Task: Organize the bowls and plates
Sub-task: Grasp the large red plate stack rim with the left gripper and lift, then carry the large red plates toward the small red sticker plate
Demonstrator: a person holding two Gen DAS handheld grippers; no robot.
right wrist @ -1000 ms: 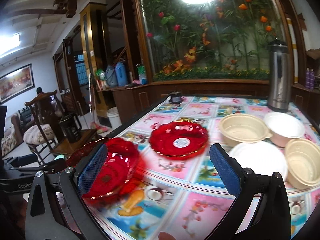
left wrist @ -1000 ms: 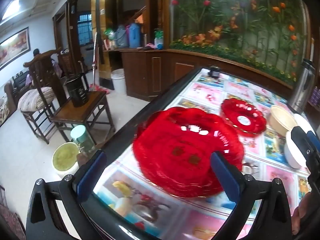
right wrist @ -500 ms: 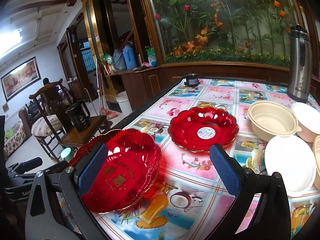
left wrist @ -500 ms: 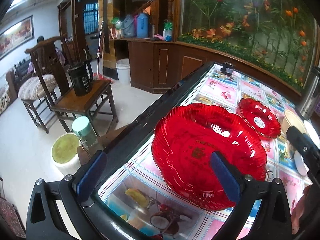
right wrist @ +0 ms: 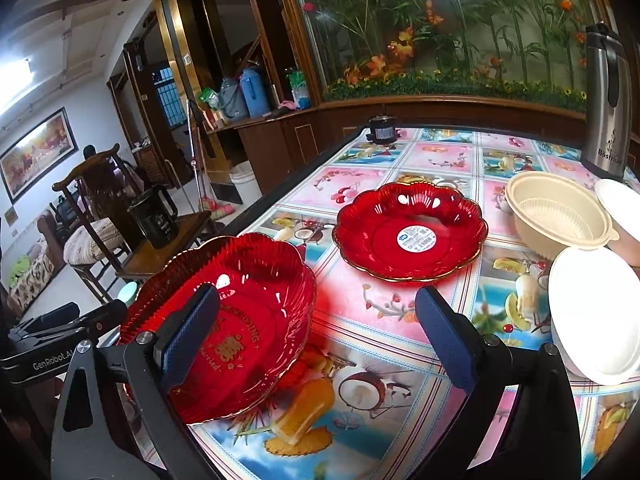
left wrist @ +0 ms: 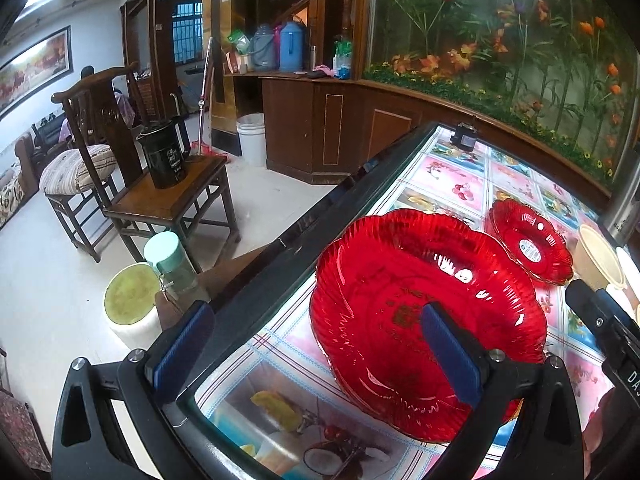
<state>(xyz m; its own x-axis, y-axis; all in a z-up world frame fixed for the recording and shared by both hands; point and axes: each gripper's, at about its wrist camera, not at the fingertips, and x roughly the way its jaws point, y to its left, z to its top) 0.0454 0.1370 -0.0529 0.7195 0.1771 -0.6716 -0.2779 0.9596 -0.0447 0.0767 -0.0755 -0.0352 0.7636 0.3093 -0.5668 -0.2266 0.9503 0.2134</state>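
Two red plates (right wrist: pixel 410 232) on tablecloth (right wrist: pixel 400 312).

Two red plates (right wrist: pixel 224 320) (right wrist: pixel 412 232) sit on the desk (right wrist: pixel 400 320), with one cream bowl (right wrist: pixel 560 212), two white bowls (right wrist: pixel 592 312) (right wrist: pixel 620 208), and one steel flask (right wrist: pixel 604 100).

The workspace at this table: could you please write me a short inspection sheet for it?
Surface: table covered with a fruit-print cloth.
Job's things: large red plate at the near left edge; smaller red plate with a white sticker farther in; beige bowl and white bowl on the right.
Clutter: steel thermos and a small dark jar at the far side.
Grippers: left gripper and right gripper both open, holding nothing.
Cables: nothing seen.
Surroundings: wooden chair carrying a black kettle; flower mural behind.
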